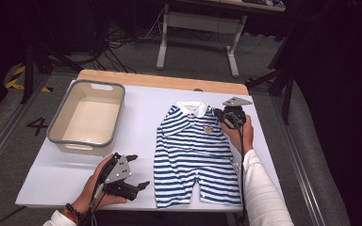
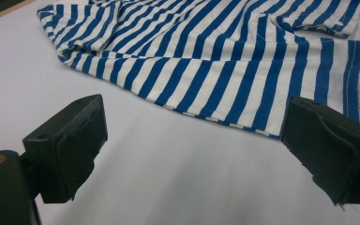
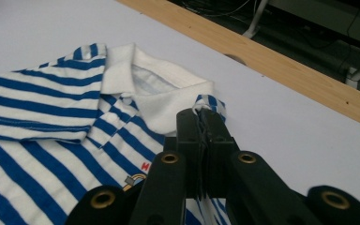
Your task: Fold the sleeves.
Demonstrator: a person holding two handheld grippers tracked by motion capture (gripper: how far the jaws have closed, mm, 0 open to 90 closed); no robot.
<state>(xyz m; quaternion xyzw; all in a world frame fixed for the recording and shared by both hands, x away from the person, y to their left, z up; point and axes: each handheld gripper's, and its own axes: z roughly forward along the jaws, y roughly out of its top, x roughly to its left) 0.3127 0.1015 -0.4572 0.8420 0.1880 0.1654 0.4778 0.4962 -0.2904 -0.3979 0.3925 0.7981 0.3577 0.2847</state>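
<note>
1. A blue-and-white striped baby romper [image 1: 195,155] lies flat on the white desk [image 1: 52,179], collar toward the far edge, legs toward the person; a grey basin [image 1: 86,117] stands apart to its left.
2. The right claw [image 3: 205,115] is clamped shut on a small pinch of striped cloth at the shoulder just beside the white collar [image 3: 161,89]; in the high view it sits at the romper's upper right corner [image 1: 221,115].
3. The left claw [image 2: 192,140] stands wide with nothing between its jaws, just short of the romper's near side edge; in the high view it rests by the lower left hem [image 1: 132,176].
4. The work looks like folding the shoulder or sleeve inward, though the sleeve itself is hard to make out under the claw.
5. Risks: the pinch is thin, so a quick pull could let it slip free; with the other side unpinned, the whole romper could drag across the desk; the collar could crease if caught along with it.
</note>
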